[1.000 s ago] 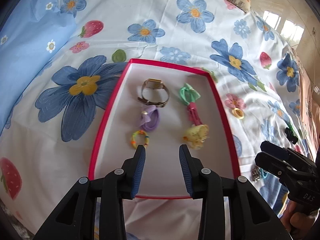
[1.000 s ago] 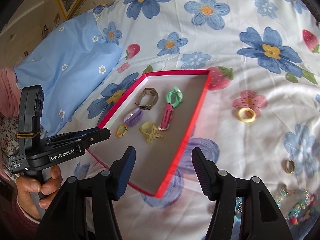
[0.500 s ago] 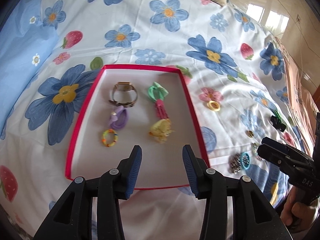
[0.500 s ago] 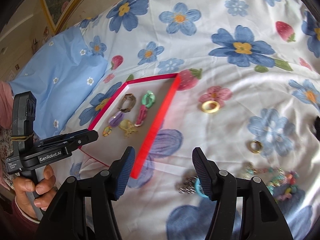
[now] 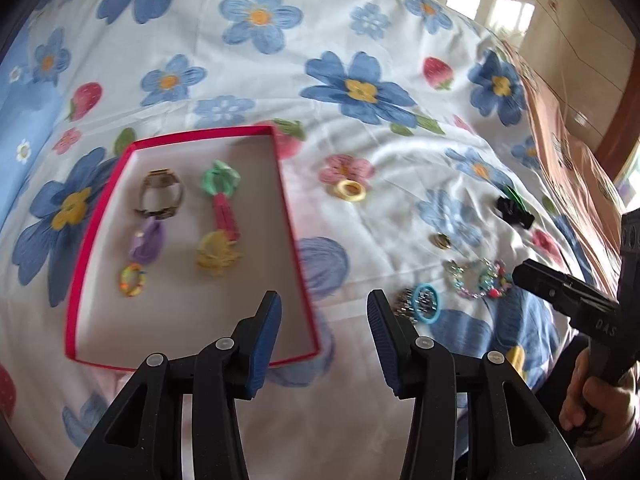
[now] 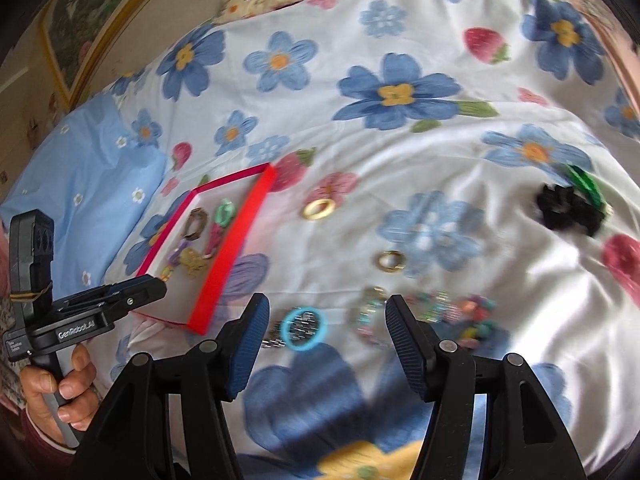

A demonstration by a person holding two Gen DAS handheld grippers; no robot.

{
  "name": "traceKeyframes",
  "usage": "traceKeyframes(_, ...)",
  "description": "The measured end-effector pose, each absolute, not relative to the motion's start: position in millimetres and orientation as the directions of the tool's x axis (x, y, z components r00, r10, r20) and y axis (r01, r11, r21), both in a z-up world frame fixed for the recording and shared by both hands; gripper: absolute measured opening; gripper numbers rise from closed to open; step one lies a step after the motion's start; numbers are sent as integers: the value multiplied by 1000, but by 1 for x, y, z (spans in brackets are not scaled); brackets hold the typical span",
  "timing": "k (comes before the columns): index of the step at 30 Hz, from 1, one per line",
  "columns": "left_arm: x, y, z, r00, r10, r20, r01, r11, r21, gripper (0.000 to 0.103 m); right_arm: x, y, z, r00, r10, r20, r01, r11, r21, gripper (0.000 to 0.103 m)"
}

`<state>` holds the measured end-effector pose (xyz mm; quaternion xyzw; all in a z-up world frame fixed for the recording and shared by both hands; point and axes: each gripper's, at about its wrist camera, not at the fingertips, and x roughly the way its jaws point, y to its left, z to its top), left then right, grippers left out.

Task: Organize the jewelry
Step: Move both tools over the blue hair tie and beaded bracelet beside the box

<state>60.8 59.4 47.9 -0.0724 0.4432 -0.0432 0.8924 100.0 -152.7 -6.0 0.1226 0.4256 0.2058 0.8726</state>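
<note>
Both views have swung from the red tray [image 5: 294, 216] toward the loose jewelry, blue ring [image 6: 305, 327] centred; left hand-held gripper [image 5: 324, 336] and right hand-held gripper [image 6: 326, 338] stand apart, empty, so another pick-up looks next.

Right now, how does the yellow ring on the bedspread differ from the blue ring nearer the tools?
The yellow ring is pale yellow and lies alone beside the red tray, on a pink printed flower; the blue ring is bright turquoise and lies on a silvery chain piece. The blue ring sits just ahead of the right tool; the yellow ring is farther off. Both lie flat on the sheet, outside the tray.
</note>
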Motion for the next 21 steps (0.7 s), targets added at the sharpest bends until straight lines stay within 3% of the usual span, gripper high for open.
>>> traceKeyframes(21, 103, -4, 8, 516, -168, -840, 122, 985, -123, 45, 96, -202, -30, 566, 384, -730, -154, 919, 364, 62)
